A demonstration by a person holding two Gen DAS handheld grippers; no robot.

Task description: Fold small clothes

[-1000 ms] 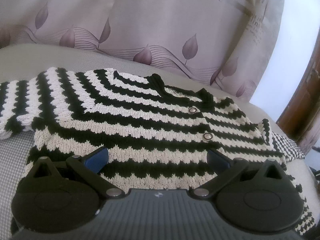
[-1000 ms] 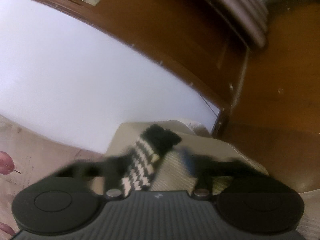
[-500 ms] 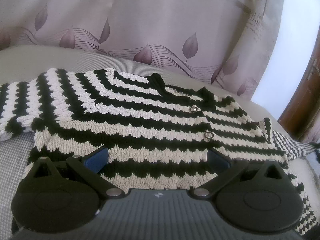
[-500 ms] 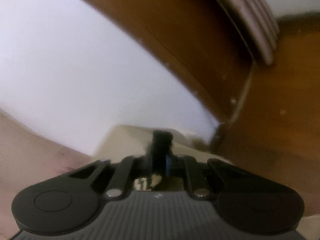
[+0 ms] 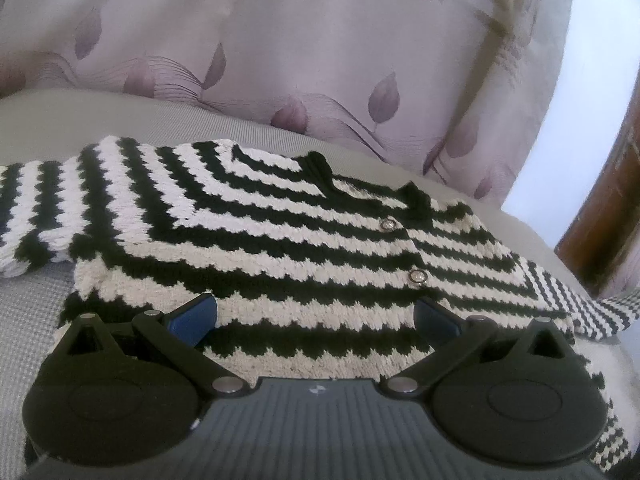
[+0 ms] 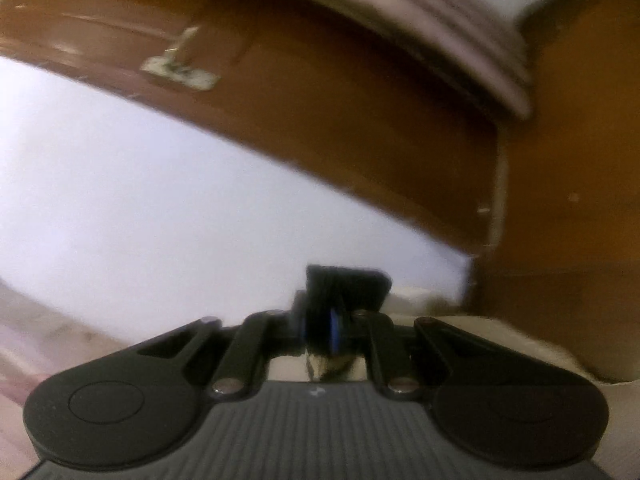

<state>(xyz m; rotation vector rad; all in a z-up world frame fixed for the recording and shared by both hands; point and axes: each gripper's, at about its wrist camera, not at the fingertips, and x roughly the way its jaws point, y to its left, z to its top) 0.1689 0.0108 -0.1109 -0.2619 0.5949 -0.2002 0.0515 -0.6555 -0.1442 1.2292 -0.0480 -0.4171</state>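
Observation:
A small black-and-white striped knit cardigan point(image 5: 280, 240) lies flat on a grey cushion point(image 5: 36, 320), buttons up. Its left sleeve point(image 5: 36, 216) stretches off to the left edge. The right sleeve point(image 5: 608, 312) is drawn out toward the right edge. My left gripper point(image 5: 316, 316) hovers open over the cardigan's lower hem, blue pads wide apart, nothing between them. In the right wrist view, my right gripper point(image 6: 324, 328) is shut on the dark cuff point(image 6: 348, 284) of that sleeve, which sticks up above the pads. The view is blurred.
A mauve leaf-print curtain point(image 5: 320, 60) hangs behind the cushion. A brown wooden door frame point(image 5: 608, 224) stands at the right. The right wrist view shows a bright window opening point(image 6: 160, 200), its brown frame point(image 6: 360, 120) with a metal latch point(image 6: 180, 68).
The right gripper closed on the striped sleeve cuff and lifted it, tilting as it rose. In the left wrist view the right sleeve has been pulled outward. The left gripper stayed put.

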